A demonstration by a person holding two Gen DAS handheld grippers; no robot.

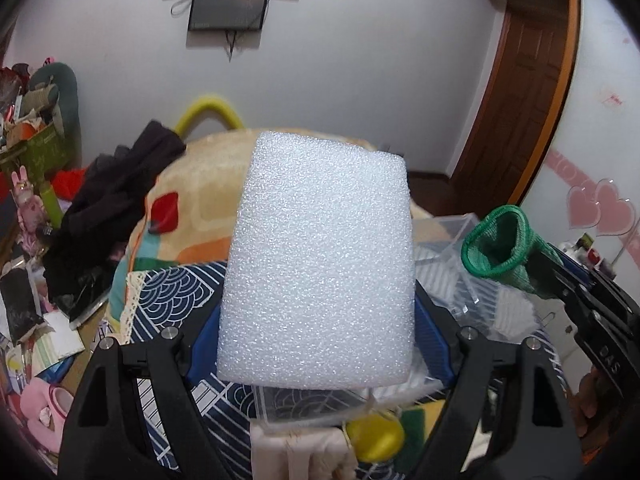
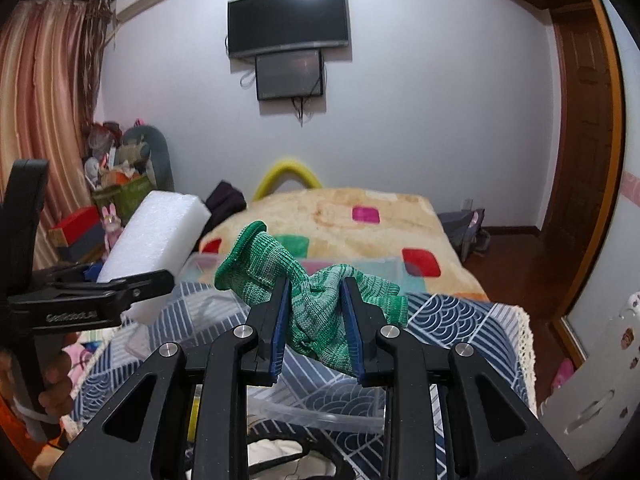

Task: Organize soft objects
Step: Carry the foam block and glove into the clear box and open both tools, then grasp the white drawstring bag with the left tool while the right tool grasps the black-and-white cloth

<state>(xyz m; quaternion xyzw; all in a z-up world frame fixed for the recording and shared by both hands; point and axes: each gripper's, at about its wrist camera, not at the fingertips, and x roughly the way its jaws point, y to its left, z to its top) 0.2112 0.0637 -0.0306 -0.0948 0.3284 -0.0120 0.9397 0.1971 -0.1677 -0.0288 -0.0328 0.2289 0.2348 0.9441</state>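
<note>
My left gripper [image 1: 316,344] is shut on a white foam block [image 1: 320,260], held up above the patterned cloth; the block hides most of its blue pads. It also shows in the right wrist view [image 2: 156,236], at the left. My right gripper [image 2: 316,320] is shut on a green knitted glove [image 2: 316,300], bunched between the blue pads, cuff up to the left. The glove also shows at the right of the left wrist view [image 1: 504,244]. A clear plastic box [image 2: 384,268] sits beyond both grippers on the blue-and-white cloth.
A blanket-covered bed [image 2: 340,220] lies behind the box, with dark clothes [image 1: 116,200] and a yellow foam arch [image 2: 288,172] at its far end. A clear lid [image 2: 320,416], a yellow object [image 1: 376,440] and white fabric [image 1: 304,456] lie below the grippers. Clutter fills the left side.
</note>
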